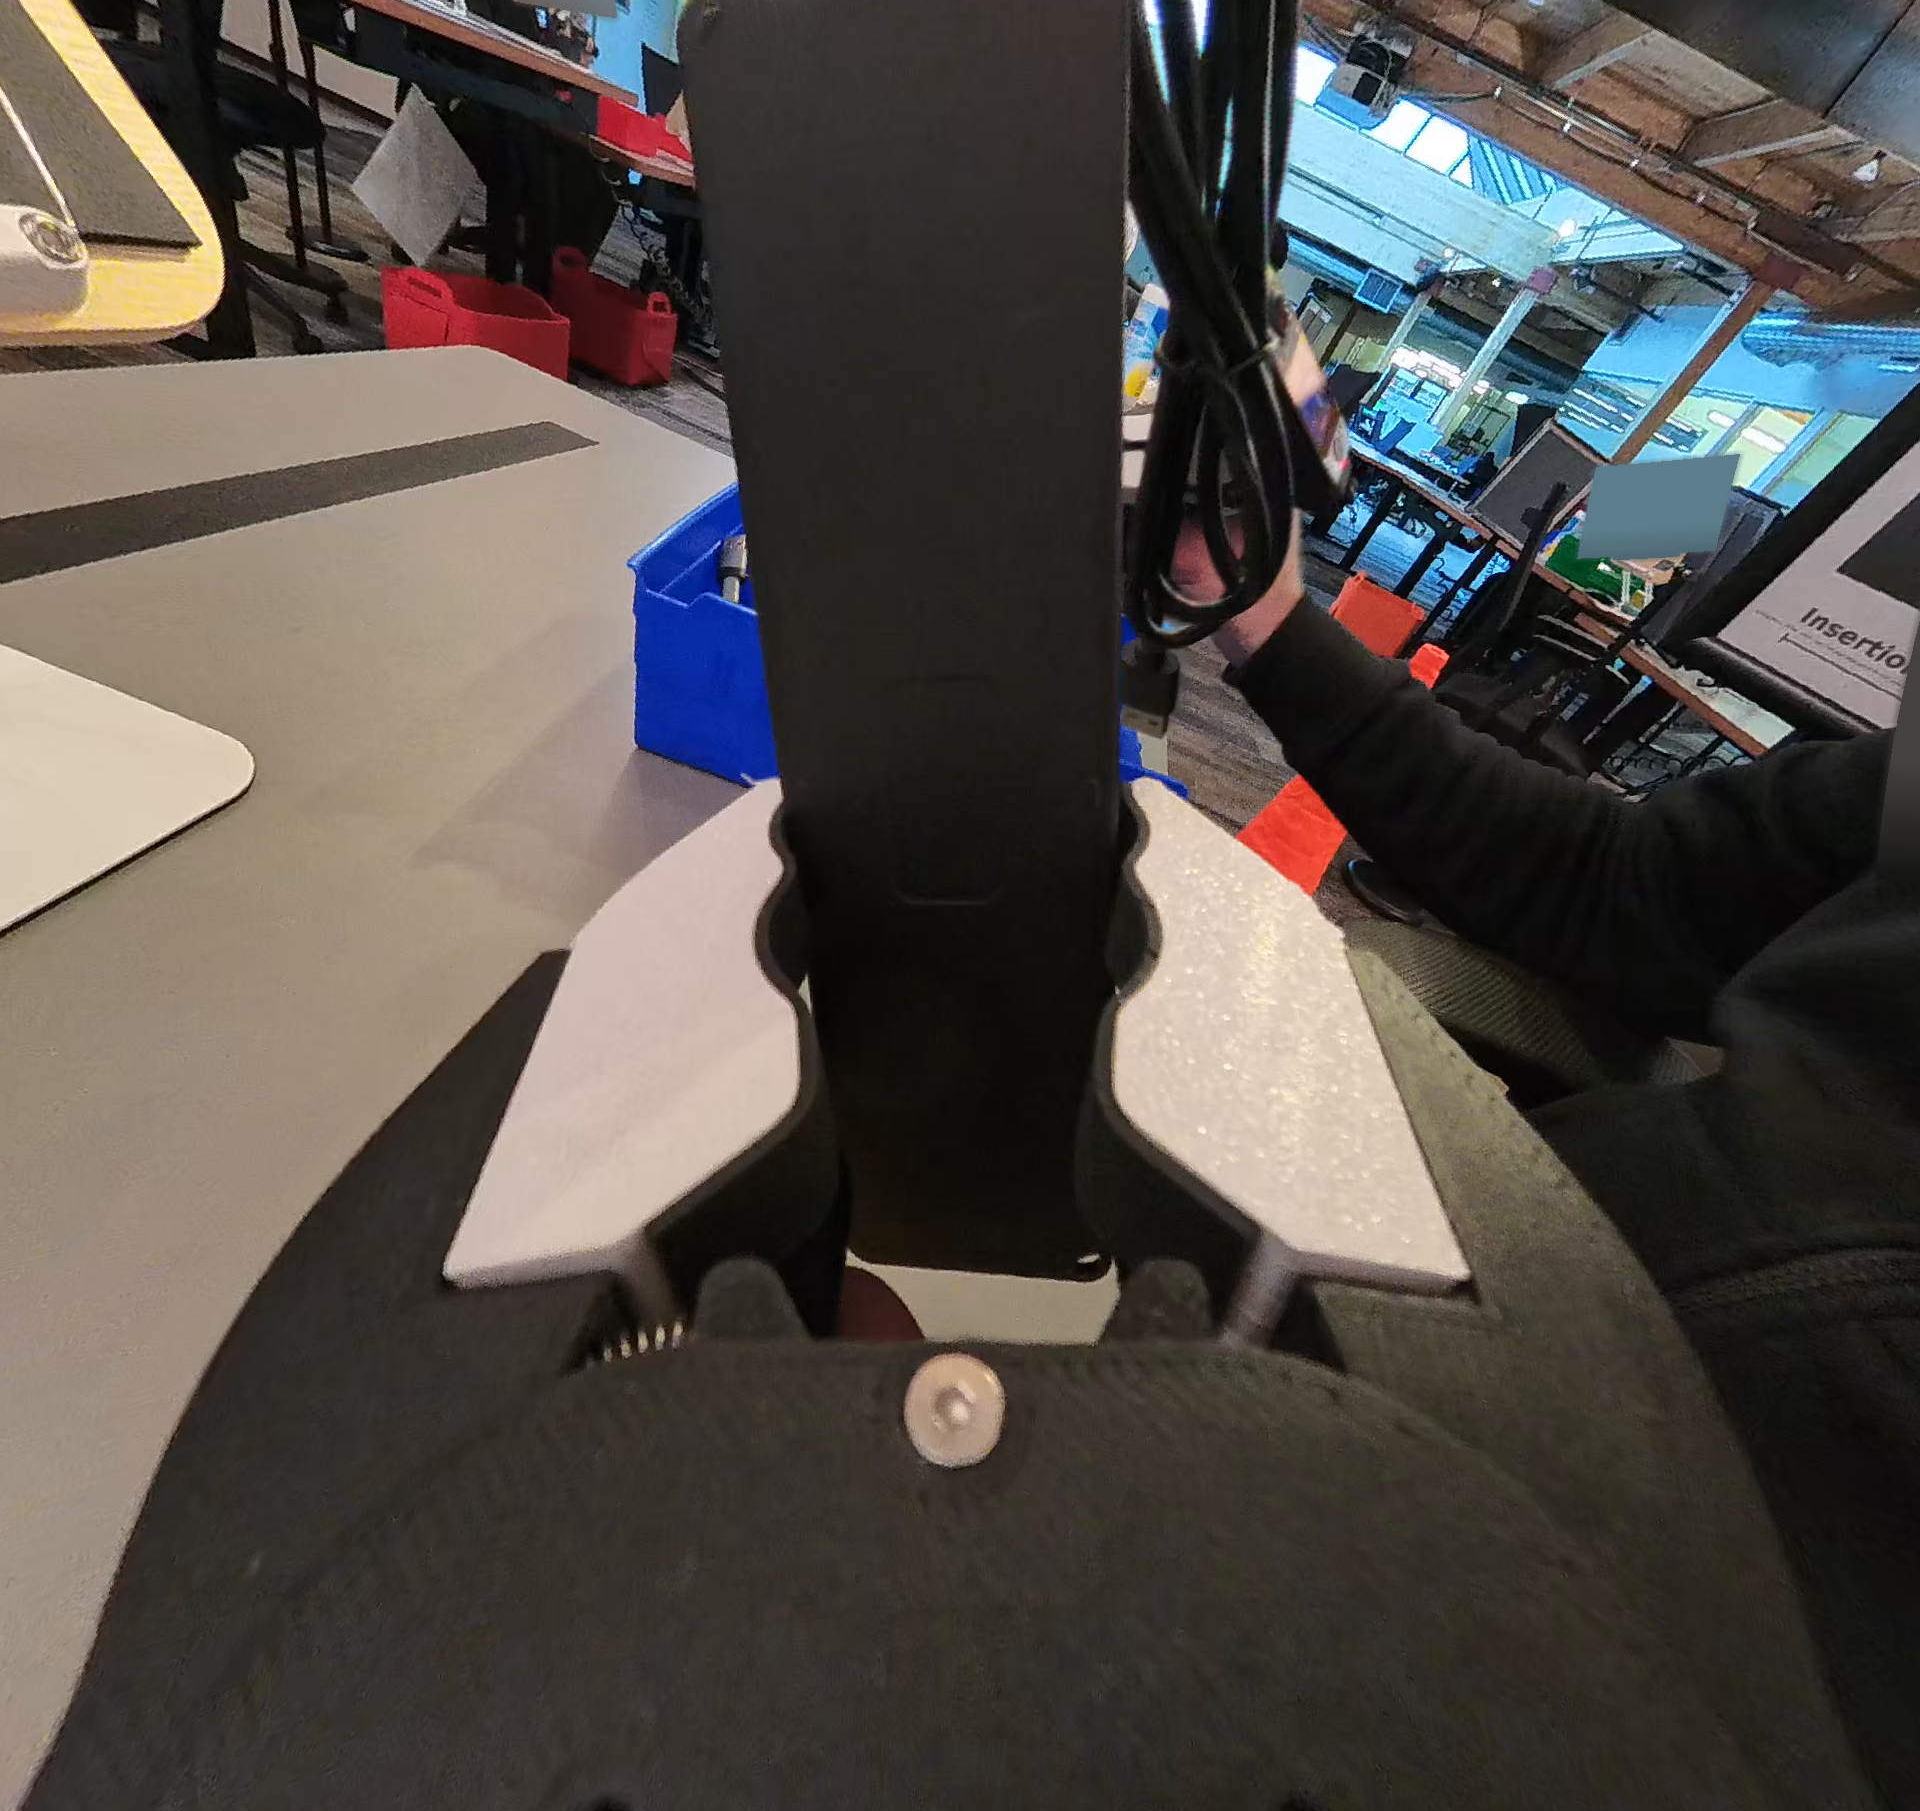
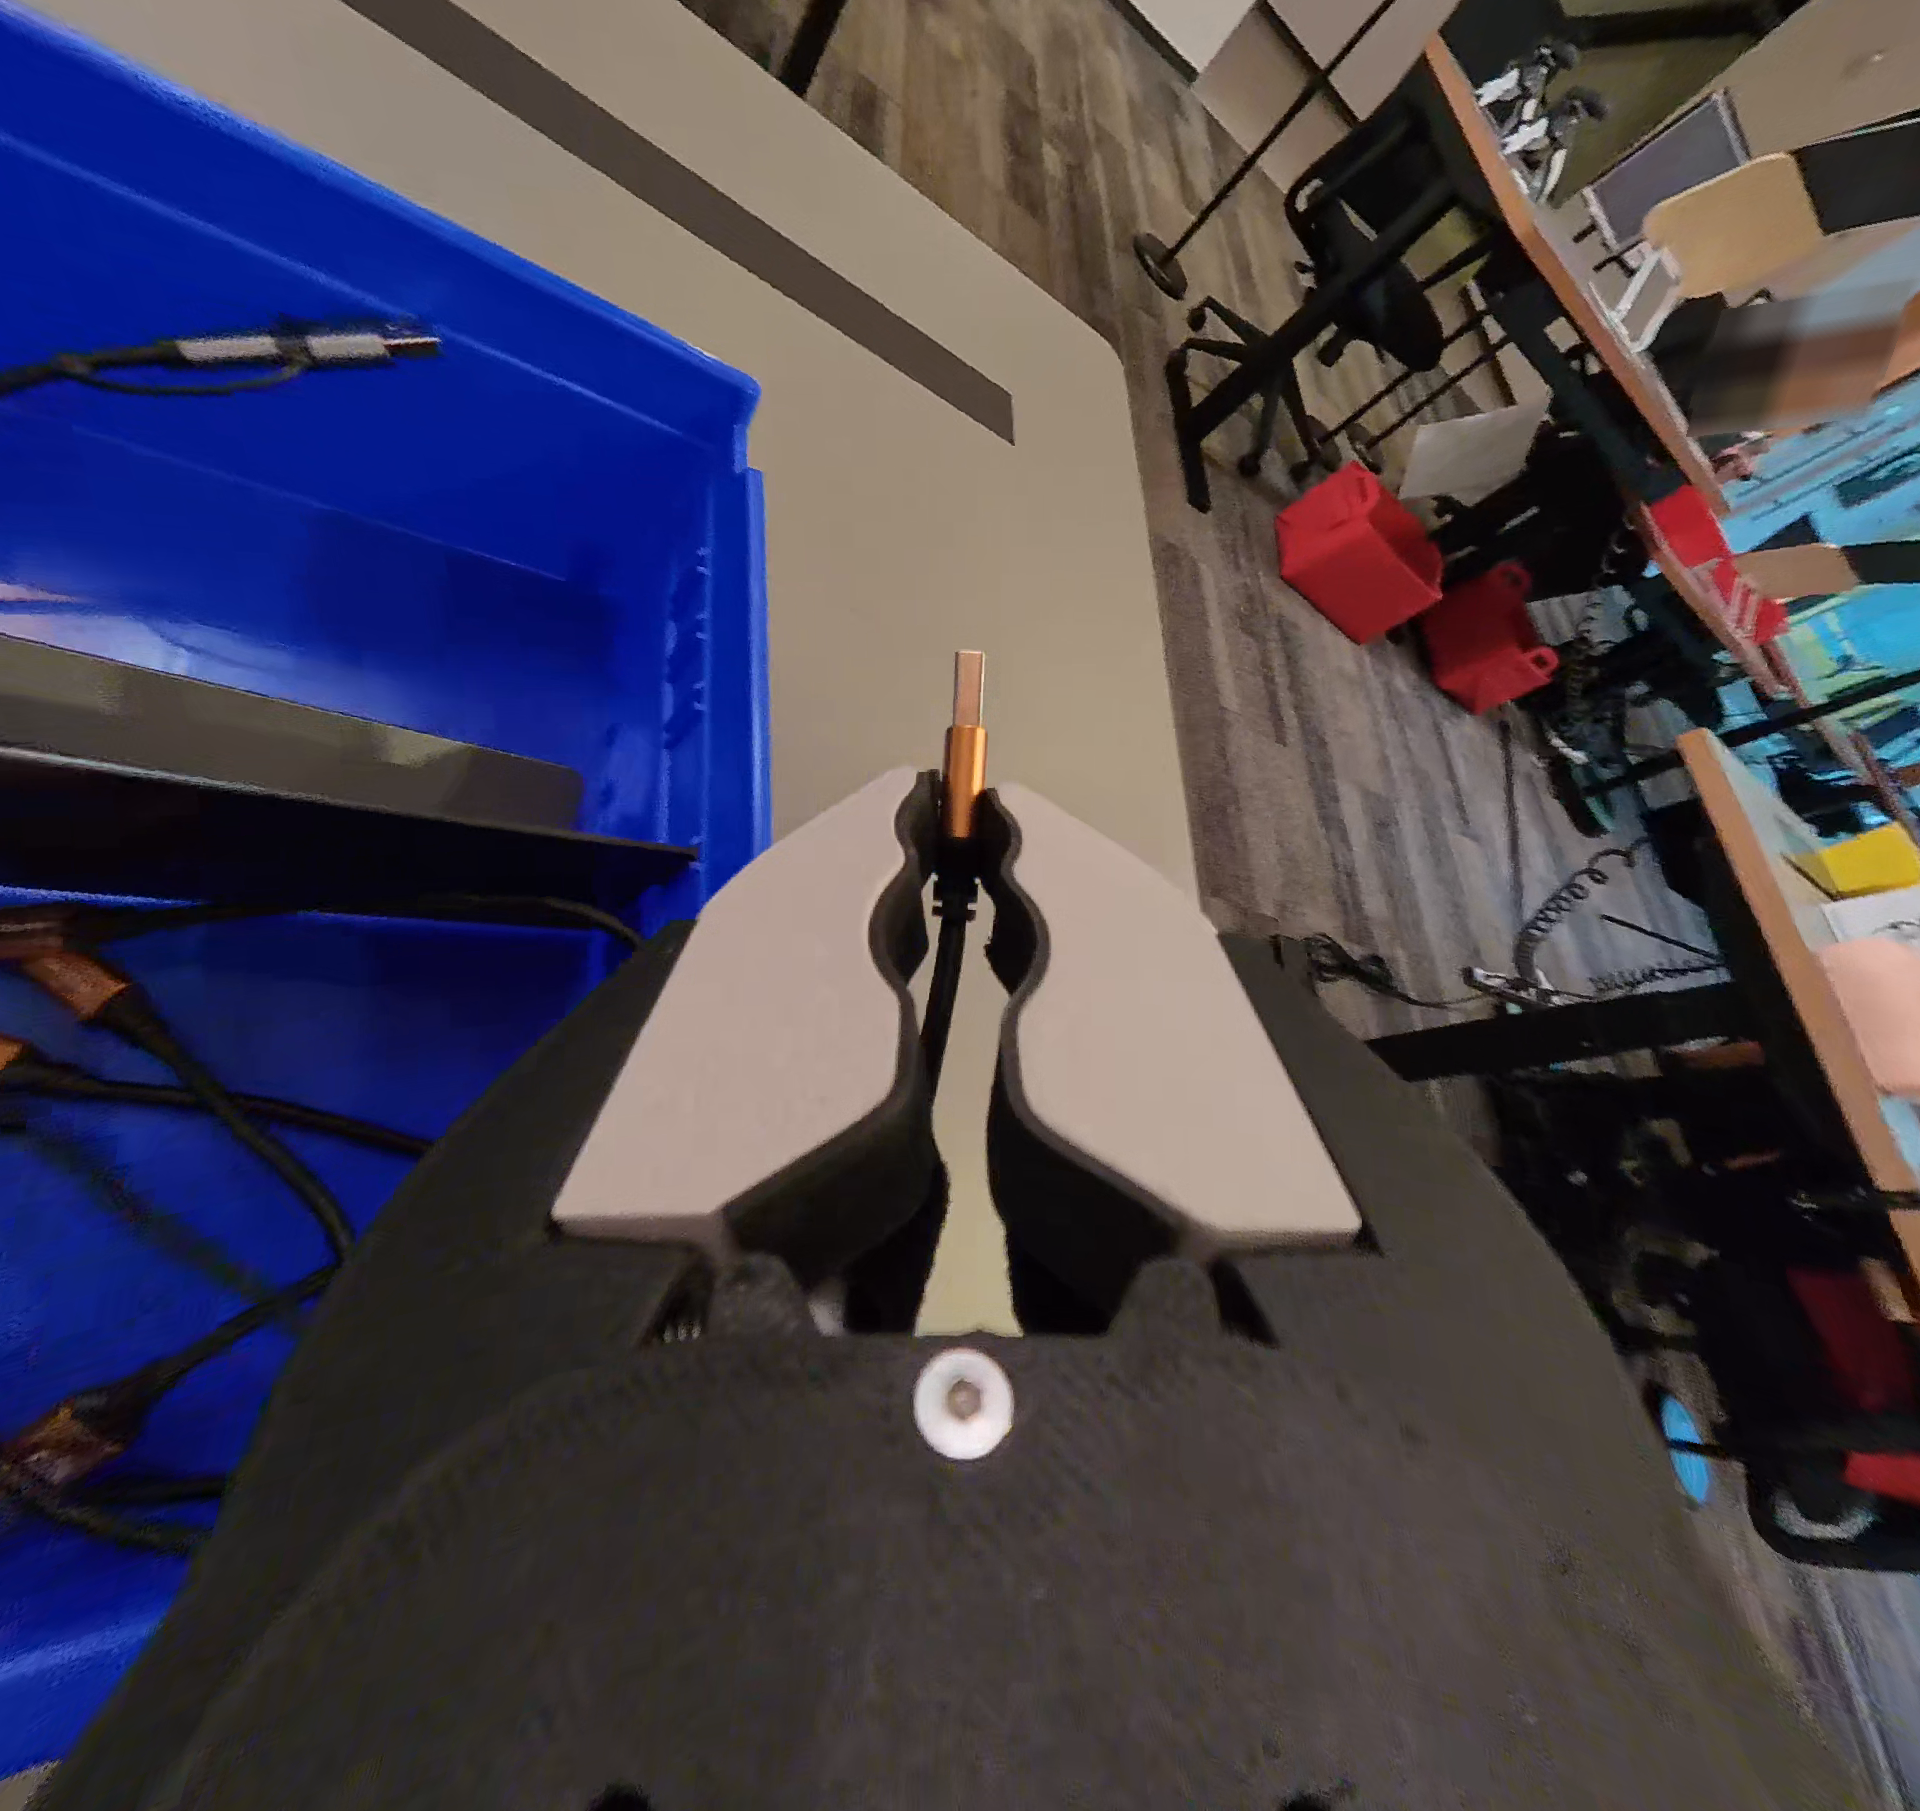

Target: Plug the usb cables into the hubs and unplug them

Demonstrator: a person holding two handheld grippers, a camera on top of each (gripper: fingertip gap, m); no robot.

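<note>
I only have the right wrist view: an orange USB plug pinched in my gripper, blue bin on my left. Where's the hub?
Observer: The left gripper is shut on a flat black hub, which stands upright between its fingers.
Operator: Over the table?
Observer: Above the grey table, with the blue bin just behind it.
Operator: Anything beside the hub?
Observer: A bundle of black cables hangs to its right, with a plug at the bottom.
</note>
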